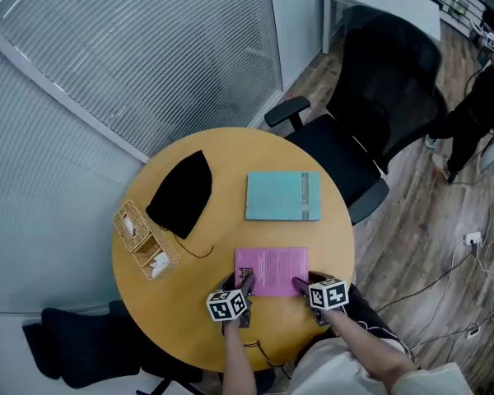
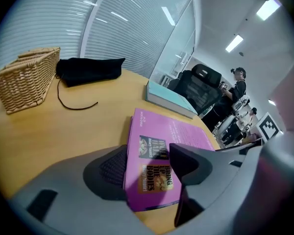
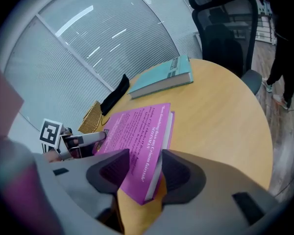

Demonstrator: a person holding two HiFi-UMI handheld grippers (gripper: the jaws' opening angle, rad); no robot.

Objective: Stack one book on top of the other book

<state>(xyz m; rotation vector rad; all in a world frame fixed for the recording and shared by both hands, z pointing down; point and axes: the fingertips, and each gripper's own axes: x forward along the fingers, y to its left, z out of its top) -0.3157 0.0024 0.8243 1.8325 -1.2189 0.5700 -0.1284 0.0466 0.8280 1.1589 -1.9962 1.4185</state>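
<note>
From the head view, the pink book (image 1: 272,270) lies flat on the round table (image 1: 230,151). Your left gripper (image 1: 244,285) is at its near left corner and your right gripper (image 1: 301,285) at its near right corner. The teal book (image 1: 283,196) lies just beyond the pink book, apart from it. A black pouch (image 1: 183,192) and a wicker basket (image 1: 144,239) sit to its far left.

In the left gripper view, your left gripper (image 2: 149,168) has its jaws spread wide, straddling a corner of the pink book (image 2: 166,146) without clamping it. The teal book (image 2: 169,99) lies past the pink one.

In the right gripper view, your right gripper (image 3: 146,173) is also open, with the other near corner of the pink book (image 3: 137,131) between its pads. The teal book (image 3: 161,80) lies beyond.
</note>
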